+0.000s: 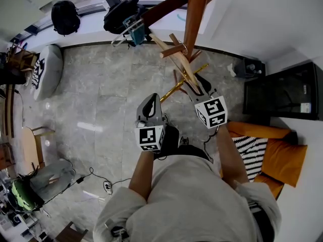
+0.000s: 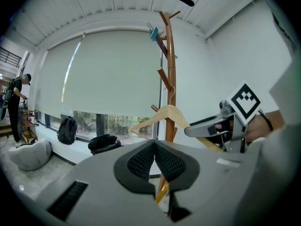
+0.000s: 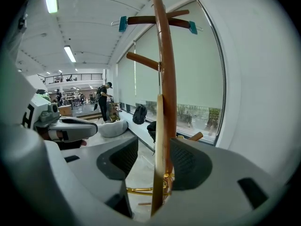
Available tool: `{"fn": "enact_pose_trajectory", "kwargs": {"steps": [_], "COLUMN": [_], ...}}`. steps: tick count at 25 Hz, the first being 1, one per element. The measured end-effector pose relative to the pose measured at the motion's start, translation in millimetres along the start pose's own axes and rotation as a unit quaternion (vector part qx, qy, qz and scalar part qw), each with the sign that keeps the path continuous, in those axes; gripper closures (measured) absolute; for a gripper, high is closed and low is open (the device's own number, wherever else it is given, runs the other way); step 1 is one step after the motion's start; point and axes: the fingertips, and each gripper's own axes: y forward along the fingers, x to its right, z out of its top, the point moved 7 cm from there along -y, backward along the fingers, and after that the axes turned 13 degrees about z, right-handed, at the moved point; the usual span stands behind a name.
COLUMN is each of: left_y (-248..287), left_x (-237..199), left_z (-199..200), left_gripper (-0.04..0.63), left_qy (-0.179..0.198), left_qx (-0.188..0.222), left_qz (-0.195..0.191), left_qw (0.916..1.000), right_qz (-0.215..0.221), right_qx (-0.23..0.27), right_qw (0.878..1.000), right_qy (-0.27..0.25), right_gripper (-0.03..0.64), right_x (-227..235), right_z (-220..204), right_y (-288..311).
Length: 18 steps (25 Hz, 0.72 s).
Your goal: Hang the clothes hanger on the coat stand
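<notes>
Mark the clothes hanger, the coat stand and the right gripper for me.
clothes hanger (image 2: 160, 113), left gripper view, on one sloping arm near the peak.
coat stand (image 2: 169, 60), left gripper view, on the upright pole.
right gripper (image 3: 153, 159), right gripper view, midway between its open jaws.

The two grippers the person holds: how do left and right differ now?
The left gripper has its jaws pressed together with nothing between them; the right gripper has its jaws apart, with the wooden hanger standing edge-on between them, a gap showing beside it. The right gripper reaches close to the coat stand; the left gripper sits further back. Both are grey with dark ribbed pads and a marker cube.
</notes>
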Motion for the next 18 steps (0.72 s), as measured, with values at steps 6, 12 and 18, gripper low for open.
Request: {"fn": "enact_pose_trajectory", "kwargs": {"steps": [6,12,18], "left_y": [-6,-10,-21], "left_x": [5,20,41], "left_z": [4,10,17], "left_gripper": [0.586,0.586,0.586], "left_qy": [0.001,0.003,0.009], "left_qx": [0.011,0.022,0.036], "left_qz": [-0.007,-0.021,-0.036], "left_qw": [0.9999,0.9995,0.9987], "right_qz": [-0.021,-0.067,-0.126], "right_qx": [0.028,0.063,0.096], "right_qw": [0.999,0.996,0.987], "right_qy": [-0.013,-0.013,0.008], "right_gripper": [0.396,0.396,0.508], "right_x": [-5,-3,-8], "right_z": [10,14,-3], "right_y": [-21,-63,-119]}}
